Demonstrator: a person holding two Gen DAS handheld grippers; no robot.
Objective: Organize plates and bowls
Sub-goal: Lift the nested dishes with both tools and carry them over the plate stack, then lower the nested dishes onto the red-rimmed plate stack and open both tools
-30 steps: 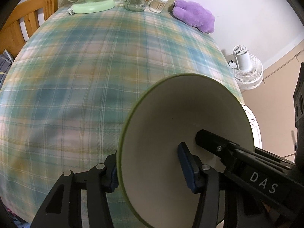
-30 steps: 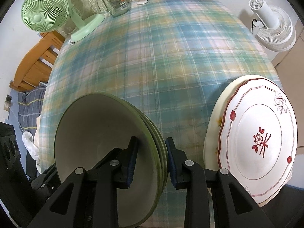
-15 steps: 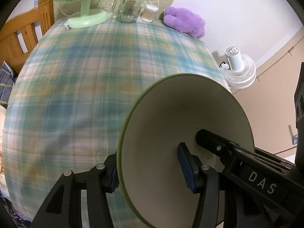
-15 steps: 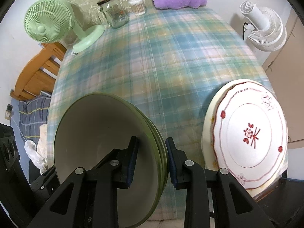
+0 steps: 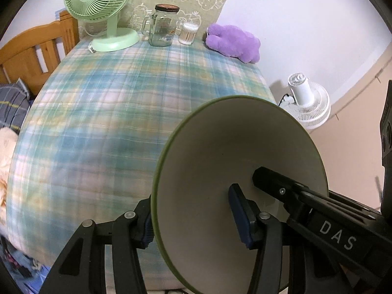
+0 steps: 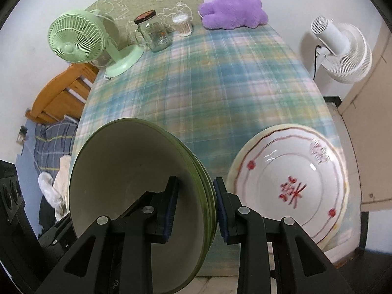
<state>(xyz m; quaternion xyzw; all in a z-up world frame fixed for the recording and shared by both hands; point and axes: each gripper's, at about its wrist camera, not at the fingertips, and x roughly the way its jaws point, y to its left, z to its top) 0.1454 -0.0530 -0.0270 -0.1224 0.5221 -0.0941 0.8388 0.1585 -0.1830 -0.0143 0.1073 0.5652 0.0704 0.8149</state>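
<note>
A stack of green-rimmed bowls (image 6: 127, 176), cream inside, hangs tilted above the plaid tablecloth (image 6: 208, 85). My right gripper (image 6: 194, 207) is shut on the stack's wall, one pad inside and one outside. In the left wrist view the same bowls (image 5: 220, 147) fill the lower right, and my left gripper (image 5: 193, 220) is shut on their wall too. A black finger (image 5: 269, 178) of the right gripper reaches into the bowl there. White plates with a red pattern (image 6: 291, 183) lie stacked at the table's near right edge.
Along the table's far edge stand a green desk fan (image 5: 98, 2), a glass jar mug (image 5: 163, 25), a tub of cotton swabs (image 5: 188, 33) and a purple plush (image 5: 232, 42). A white floor fan (image 6: 343, 49) stands right of the table, wooden furniture (image 5: 29, 51) left.
Both grippers have risen together with the bowl stack held between them. The table has dropped away, and the far wall and fan have come into view. The plates have stayed on the table.
</note>
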